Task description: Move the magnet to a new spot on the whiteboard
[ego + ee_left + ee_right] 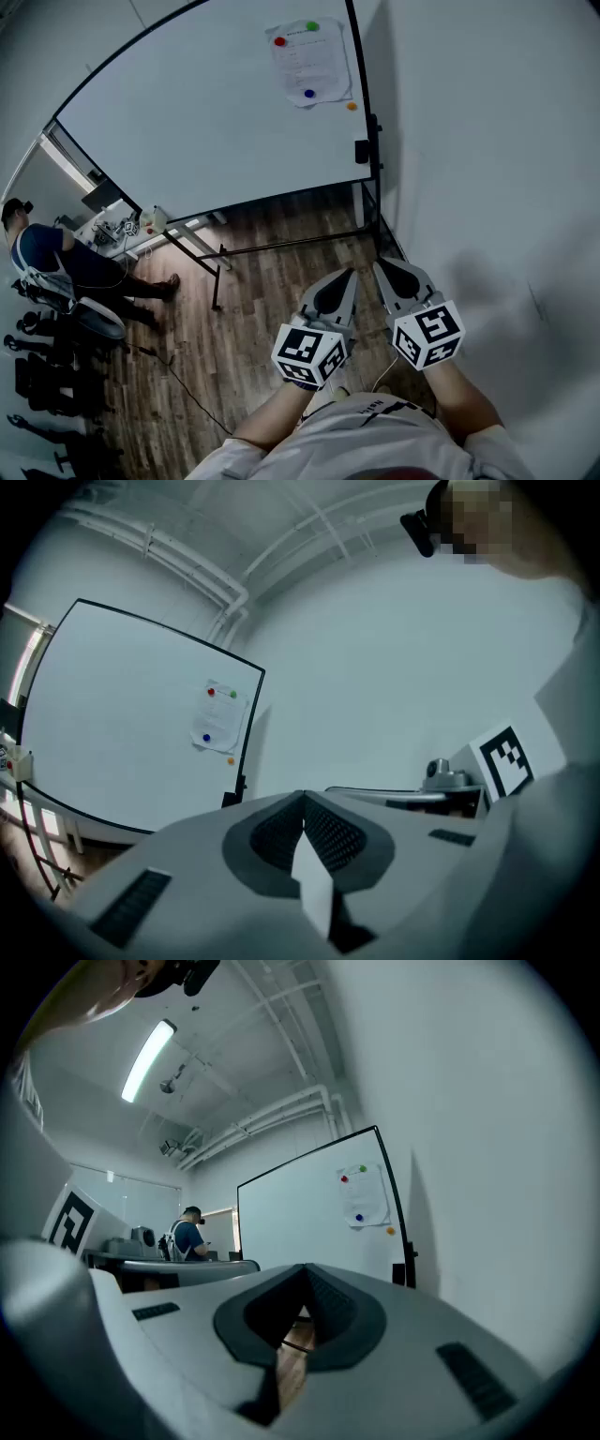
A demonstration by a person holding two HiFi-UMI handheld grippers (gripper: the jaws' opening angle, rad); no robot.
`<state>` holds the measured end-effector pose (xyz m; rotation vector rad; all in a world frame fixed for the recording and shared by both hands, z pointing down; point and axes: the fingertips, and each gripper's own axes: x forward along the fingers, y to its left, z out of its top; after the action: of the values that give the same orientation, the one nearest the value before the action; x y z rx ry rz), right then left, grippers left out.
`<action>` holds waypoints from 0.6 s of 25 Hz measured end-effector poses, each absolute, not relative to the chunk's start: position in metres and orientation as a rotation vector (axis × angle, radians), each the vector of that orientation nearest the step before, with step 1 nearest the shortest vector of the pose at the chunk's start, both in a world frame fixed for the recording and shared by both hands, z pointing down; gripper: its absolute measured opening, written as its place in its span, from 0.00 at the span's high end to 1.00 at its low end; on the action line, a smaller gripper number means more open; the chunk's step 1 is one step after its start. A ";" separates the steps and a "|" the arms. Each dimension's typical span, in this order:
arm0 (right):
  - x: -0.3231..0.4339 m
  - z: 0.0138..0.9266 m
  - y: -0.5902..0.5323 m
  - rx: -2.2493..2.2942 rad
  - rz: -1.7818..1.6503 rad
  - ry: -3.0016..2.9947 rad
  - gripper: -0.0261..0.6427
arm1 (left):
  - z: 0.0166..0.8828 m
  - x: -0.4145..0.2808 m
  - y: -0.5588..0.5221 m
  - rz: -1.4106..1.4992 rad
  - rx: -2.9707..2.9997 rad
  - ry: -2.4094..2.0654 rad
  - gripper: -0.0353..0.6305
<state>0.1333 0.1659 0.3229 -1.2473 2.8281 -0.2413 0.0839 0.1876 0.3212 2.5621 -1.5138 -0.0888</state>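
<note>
**Wood floor, white wall, and no magnet moved yet**

Brown wood-plank floor lies under both tongs, and a plain white wall stands on their right. Far ahead of the tongs is the big white whiteboard with a black frame. A white paper sheet hangs near its top corner. A small round red magnet, a green magnet and a blue magnet pin it up. A small round orange magnet sits alone, just beside the sheet's bottom corner. I think the orange one may be the one to move, but the dots are tiny, so I cannot be sure.

The left tongs are closed tight with nothing in them. The right tongs are closed and empty too. They hang side by side, near the person's chest and well apart from the board.

So the job has not really begun. Walking up, grabbing a magnet, pulling it off, sticking it somewhere new and letting go are all left to do.

Only the head view shows the floor and both tongs together. Only the right gripper view shows a long ceiling light. Only the left gripper view shows the black-and-white marker cube of the right tongs from the side.
</note>
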 end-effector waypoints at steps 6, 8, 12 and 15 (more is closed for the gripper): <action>0.146 0.324 0.170 -1.227 -0.239 2.840 0.94 | 0.323 0.097 0.192 -0.093 2.553 -1.529 0.93; 0.150 0.325 0.172 -1.199 -0.248 2.851 0.94 | 0.325 0.102 0.193 -0.087 2.550 -1.535 0.93; 0.160 0.323 0.172 -1.158 -0.229 2.853 0.94 | 0.327 0.105 0.190 -0.079 2.529 -1.576 0.93; 0.169 0.320 0.168 -1.149 -0.227 2.830 0.94 | 0.327 0.105 0.188 -0.073 2.510 -1.610 0.93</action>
<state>0.1693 0.1679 0.3204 -1.1494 2.8299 -0.2270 0.1046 0.1883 0.3271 2.5099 -1.6098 -0.0725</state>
